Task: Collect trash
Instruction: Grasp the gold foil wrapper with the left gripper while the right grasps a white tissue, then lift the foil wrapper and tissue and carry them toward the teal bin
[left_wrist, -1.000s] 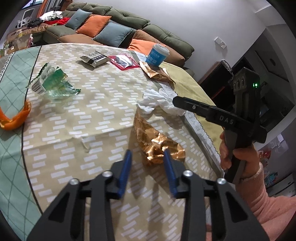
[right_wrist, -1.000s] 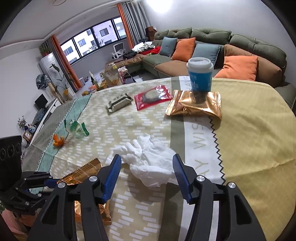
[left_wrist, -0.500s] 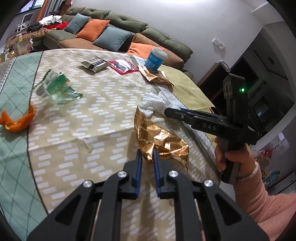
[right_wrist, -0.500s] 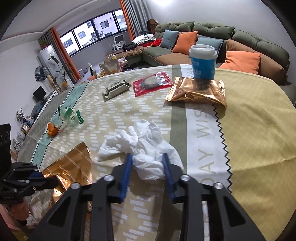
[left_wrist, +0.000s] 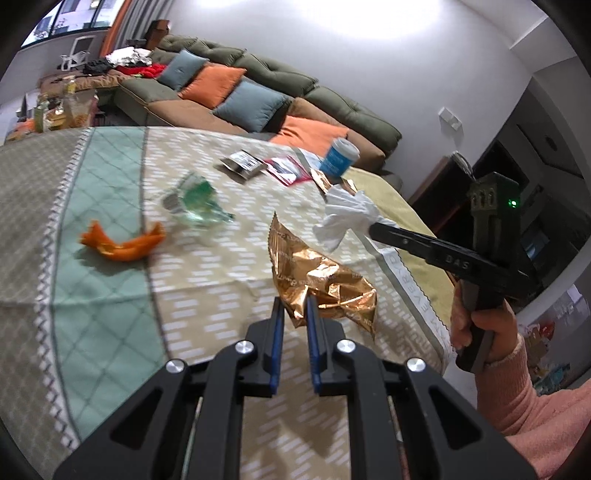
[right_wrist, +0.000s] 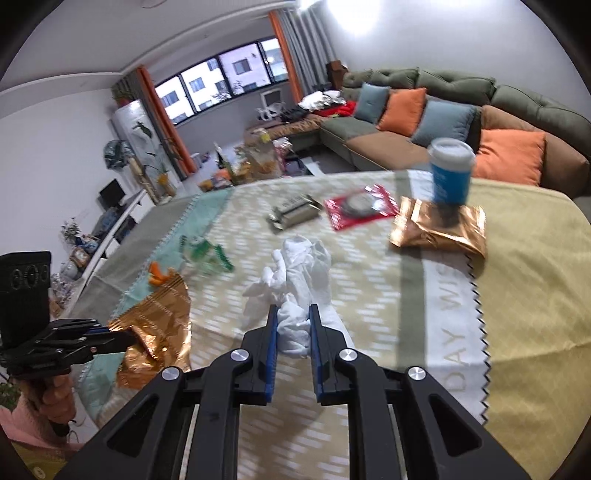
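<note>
A living room with a long sofa lies behind the cloth-covered tabletop. Raised off it, the gold wrapper is pinched in the nearly closed left gripper, and the white tissue in the right gripper, closed on its near end. Both pickups look done; next comes carrying them to a bin, which is out of view, then fetching the orange peel and blue cup.

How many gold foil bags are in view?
2. One gold bag hangs in the left gripper; the other lies on the table under the blue cup. None seems hidden.
</note>
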